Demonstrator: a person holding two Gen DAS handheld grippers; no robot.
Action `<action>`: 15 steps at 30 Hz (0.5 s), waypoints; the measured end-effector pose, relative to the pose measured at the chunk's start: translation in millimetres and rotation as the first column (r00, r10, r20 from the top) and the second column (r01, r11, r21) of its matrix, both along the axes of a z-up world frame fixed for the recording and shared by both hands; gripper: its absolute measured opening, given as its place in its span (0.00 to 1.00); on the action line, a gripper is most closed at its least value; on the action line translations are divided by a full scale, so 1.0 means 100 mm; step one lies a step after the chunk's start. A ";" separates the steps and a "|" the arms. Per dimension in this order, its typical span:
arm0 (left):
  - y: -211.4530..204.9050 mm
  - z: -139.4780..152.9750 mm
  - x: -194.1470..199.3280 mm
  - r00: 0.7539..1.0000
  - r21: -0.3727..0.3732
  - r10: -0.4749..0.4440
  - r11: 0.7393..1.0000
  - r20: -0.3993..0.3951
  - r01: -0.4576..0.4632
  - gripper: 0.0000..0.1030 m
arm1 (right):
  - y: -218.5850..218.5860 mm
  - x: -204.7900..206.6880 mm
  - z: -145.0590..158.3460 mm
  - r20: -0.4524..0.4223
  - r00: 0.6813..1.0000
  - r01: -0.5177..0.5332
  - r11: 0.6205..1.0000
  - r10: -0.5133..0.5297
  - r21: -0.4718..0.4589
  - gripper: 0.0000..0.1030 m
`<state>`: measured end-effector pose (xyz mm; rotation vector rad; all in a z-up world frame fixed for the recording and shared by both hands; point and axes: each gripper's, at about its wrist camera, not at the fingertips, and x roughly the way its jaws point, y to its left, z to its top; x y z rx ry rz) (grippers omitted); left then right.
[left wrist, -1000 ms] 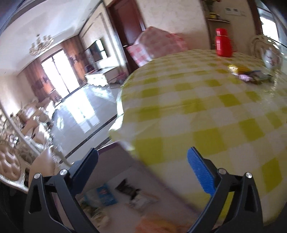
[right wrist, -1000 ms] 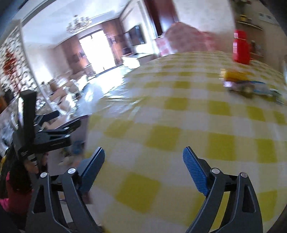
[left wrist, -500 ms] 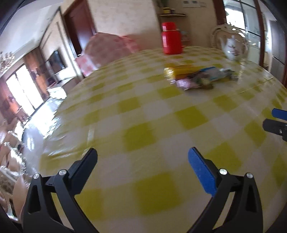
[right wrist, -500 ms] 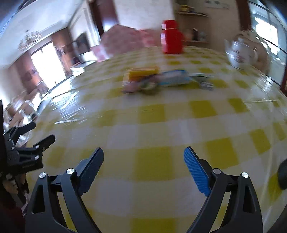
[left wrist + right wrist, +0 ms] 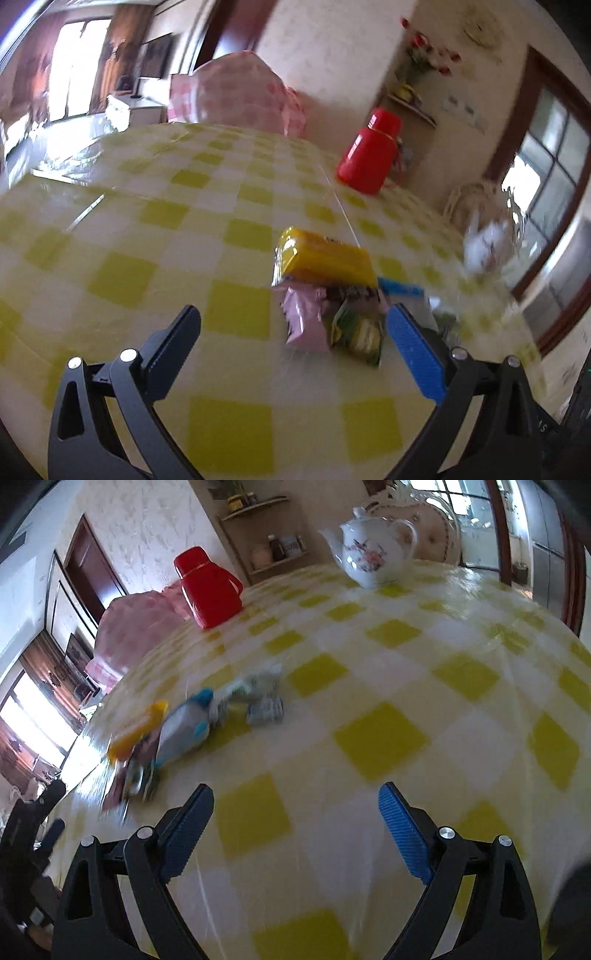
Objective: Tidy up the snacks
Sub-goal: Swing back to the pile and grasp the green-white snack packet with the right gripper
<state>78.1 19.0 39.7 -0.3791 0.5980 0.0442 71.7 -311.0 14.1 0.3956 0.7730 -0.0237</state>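
We hold both tools over the checked tabletop point(image 5: 384, 734), left tool point(image 5: 293, 341) and right tool point(image 5: 295, 821) each spread wide and empty. The snacks point(image 5: 325, 295) lie in a loose pile on the tabletop, nearer us than the red flask point(image 5: 369, 158), just ahead of the left tool

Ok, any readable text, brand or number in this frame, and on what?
None can be read for certain.
yellow snack pack: dark print on the top edge, blurred.
green packet: printing smeared by motion.
blue and white packet: blurred.
left tool: small pale marks on the body at lower right, too small to read.
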 end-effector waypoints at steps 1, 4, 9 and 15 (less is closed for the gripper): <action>0.01 -0.02 0.02 1.000 0.001 0.003 1.000 0.002 -0.003 0.98 | 0.00 0.12 0.03 0.011 1.000 0.014 1.000 -0.013 -0.020 0.86; 0.10 -0.07 0.05 1.000 0.013 0.024 1.000 -0.002 -0.024 0.98 | -0.02 0.48 0.04 0.007 1.000 0.023 1.000 -0.023 -0.013 0.86; 0.25 0.04 0.01 0.996 0.014 0.067 0.998 0.058 -0.068 0.98 | 0.11 1.15 -0.02 -0.070 0.997 0.038 0.999 -0.035 0.037 0.86; 0.27 0.09 0.01 0.997 0.059 0.043 0.997 0.066 -0.047 0.98 | 0.51 1.49 -0.19 -0.198 0.979 0.001 0.982 -0.040 -0.189 0.81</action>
